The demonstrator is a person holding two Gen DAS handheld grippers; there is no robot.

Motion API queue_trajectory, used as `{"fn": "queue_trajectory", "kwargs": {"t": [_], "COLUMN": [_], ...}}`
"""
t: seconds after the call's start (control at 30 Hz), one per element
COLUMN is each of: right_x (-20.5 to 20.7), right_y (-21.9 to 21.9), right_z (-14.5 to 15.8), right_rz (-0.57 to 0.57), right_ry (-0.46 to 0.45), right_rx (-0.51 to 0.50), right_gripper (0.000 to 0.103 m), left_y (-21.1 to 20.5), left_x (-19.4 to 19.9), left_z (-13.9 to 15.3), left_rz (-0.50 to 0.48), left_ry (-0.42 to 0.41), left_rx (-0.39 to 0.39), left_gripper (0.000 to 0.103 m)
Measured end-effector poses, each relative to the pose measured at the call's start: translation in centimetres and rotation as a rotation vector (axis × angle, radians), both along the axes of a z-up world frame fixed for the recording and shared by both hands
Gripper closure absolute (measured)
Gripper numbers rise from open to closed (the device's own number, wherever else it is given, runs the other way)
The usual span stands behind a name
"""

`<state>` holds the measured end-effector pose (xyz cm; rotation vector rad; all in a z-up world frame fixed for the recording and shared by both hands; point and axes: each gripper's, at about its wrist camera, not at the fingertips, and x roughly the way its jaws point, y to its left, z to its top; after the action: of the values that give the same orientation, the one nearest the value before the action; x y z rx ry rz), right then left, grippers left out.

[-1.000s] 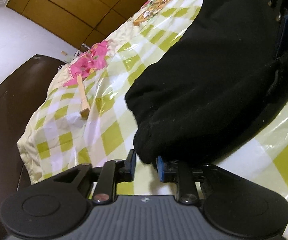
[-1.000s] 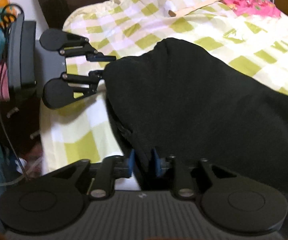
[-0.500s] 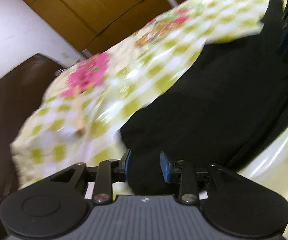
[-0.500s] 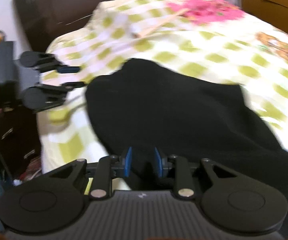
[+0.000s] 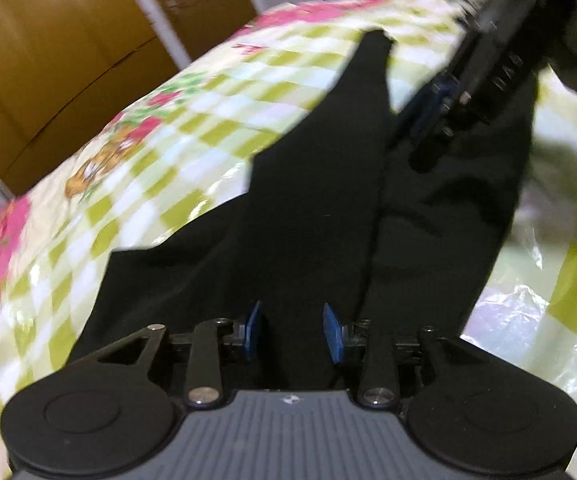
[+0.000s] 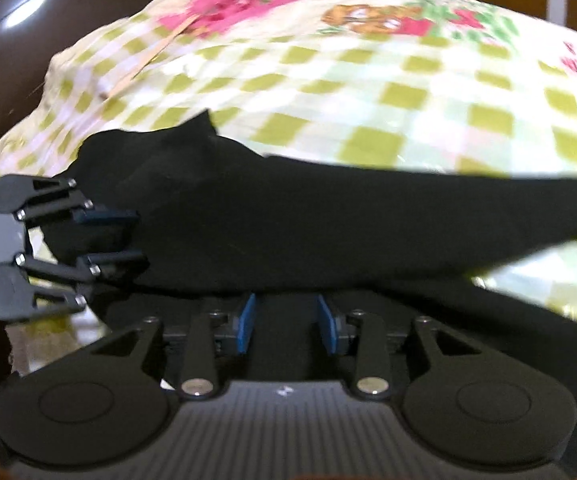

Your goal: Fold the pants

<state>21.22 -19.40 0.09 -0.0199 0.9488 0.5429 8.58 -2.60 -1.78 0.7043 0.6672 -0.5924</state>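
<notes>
Fold pass under way: black pants [image 5: 312,200] draped across checked bedcover [image 5: 176,152]. Left gripper [image 5: 292,332] and right gripper [image 6: 286,322] both opening, cloth between blue pads. Next: release, smooth, regrip.

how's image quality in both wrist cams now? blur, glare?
Left wrist view: heavy motion blur on the checked bedcover and the right claw; glare on the plastic sheet; its own left claw is sharp. Right wrist view: milder blur, black pants show no detail, a light glints on the dark headboard.
</notes>
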Motion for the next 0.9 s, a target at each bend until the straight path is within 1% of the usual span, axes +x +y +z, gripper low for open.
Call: {"fn": "queue_trajectory", "kwargs": {"t": [0.07,0.1,0.17,0.2,0.23,0.33,0.37,0.4,0.43,0.47,0.53,0.57,0.7,0.77,0.8,0.9], "right_x": [-0.3,-0.3,-0.7,-0.7,-0.7,-0.9,-1.0,-1.3,-1.4,-1.4,-1.2,-1.0,-0.2,0.4,0.8,2.1], "right_y": [-0.6,-0.5,-0.2,-0.1,-0.2,-0.9,-1.0,-1.1,-1.1,-1.2,-1.6,-2.0,-4.1,-5.4,-6.1,-7.5], "right_z": [-0.7,-0.8,-1.0,-1.1,-1.2,-1.3,-1.3,-1.3,-1.3,-1.2,-1.2,-1.2,-0.8,-0.6,-0.5,-0.8], "right_rz": [0.007,0.025,0.086,0.113,0.136,0.155,0.166,0.170,0.177,0.187,0.193,0.193,0.170,0.138,0.123,0.112], "right_ry": [-0.027,-0.060,-0.145,-0.166,-0.169,-0.156,-0.170,-0.191,-0.218,-0.235,-0.251,-0.259,-0.294,-0.318,-0.322,-0.344], "right_rx": [-0.011,-0.045,-0.149,-0.178,-0.180,-0.140,-0.144,-0.159,-0.181,-0.199,-0.221,-0.234,-0.282,-0.312,-0.322,-0.383], "right_gripper": [0.068,0.068,0.068,0.068,0.068,0.067,0.067,0.067,0.067,0.066,0.066,0.066,0.066,0.065,0.064,0.064], "left_y": [-1.3,-2.1,-3.3,-4.1,-4.4,-5.3,-5.6,-5.9,-6.2,-6.7,-7.7,-8.0,-8.4,-8.7,-8.8,-8.8], "left_x": [-0.1,0.0,-0.3,-0.6,-1.0,-1.7,-1.7,-1.7,-1.7,-1.9,-2.0,-1.7,0.4,1.0,1.3,2.2], "left_z": [-0.7,-1.1,-1.5,-1.6,-1.6,-1.4,-1.3,-1.0,-0.8,-0.8,-1.6,-1.9,-1.7,-1.4,-1.3,-0.8], "left_rz": [-0.008,-0.009,-0.015,-0.019,-0.023,-0.031,-0.031,-0.036,-0.045,-0.053,-0.065,-0.059,0.024,0.035,0.041,0.070], "left_ry": [-0.030,-0.046,-0.077,-0.089,-0.102,-0.134,-0.130,-0.109,-0.087,-0.094,-0.164,-0.180,-0.168,-0.167,-0.160,-0.131], "left_rx": [0.057,0.083,0.110,0.121,0.128,0.138,0.124,0.101,0.082,0.089,0.153,0.163,0.122,0.099,0.084,0.042], "left_gripper": [0.053,0.053,0.053,0.053,0.053,0.053,0.053,0.049,0.046,0.045,0.044,0.044,0.044,0.050,0.055,0.061]}}
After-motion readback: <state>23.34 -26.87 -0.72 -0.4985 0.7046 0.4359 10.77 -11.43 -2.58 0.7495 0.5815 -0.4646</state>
